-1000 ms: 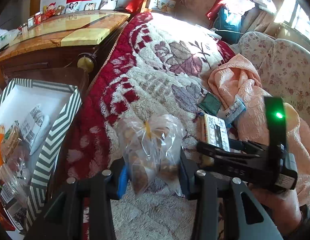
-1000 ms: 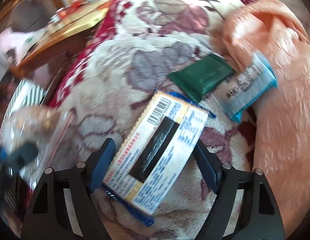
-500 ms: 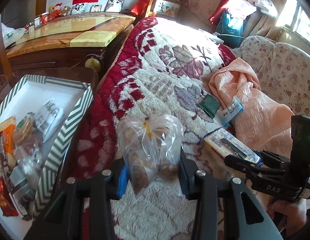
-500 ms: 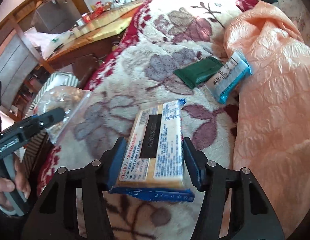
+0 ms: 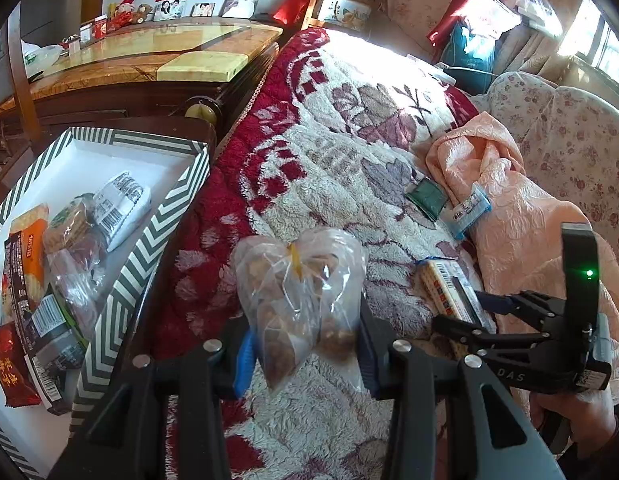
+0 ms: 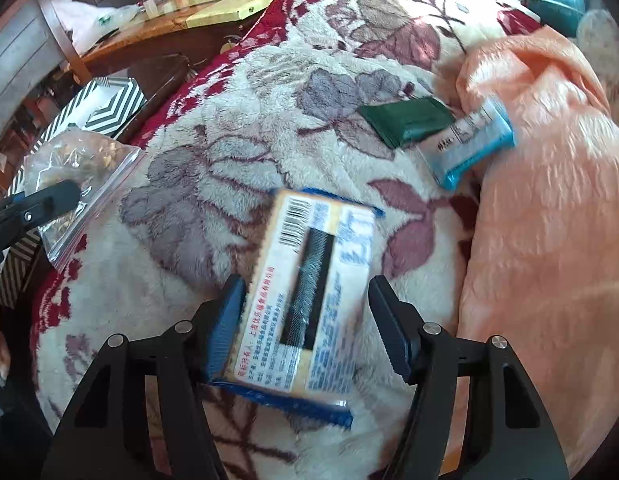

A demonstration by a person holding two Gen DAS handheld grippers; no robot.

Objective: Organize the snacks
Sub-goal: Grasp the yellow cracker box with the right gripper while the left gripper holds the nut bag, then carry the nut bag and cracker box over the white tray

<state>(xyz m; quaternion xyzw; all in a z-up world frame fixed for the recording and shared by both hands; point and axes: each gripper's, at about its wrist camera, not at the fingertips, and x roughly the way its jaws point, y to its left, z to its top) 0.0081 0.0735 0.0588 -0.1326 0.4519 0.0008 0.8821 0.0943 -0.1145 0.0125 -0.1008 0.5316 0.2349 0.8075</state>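
The left claw (image 5: 305,350) pinches a clear bag (image 5: 299,296) of snacks above the blanket (image 5: 341,152), near the striped box (image 5: 149,248). The right claw (image 6: 307,320) pinches a biscuit pack (image 6: 309,300), though its right pad looks barely touching. That pack could slip and tilt out, being wide and glossy; the bag's thin film could slide too. Only the left view shows the box's inside, already holding several packets. Only the right view shows the pack's label and how the green packet (image 6: 407,122) overlaps the blue one (image 6: 467,146)
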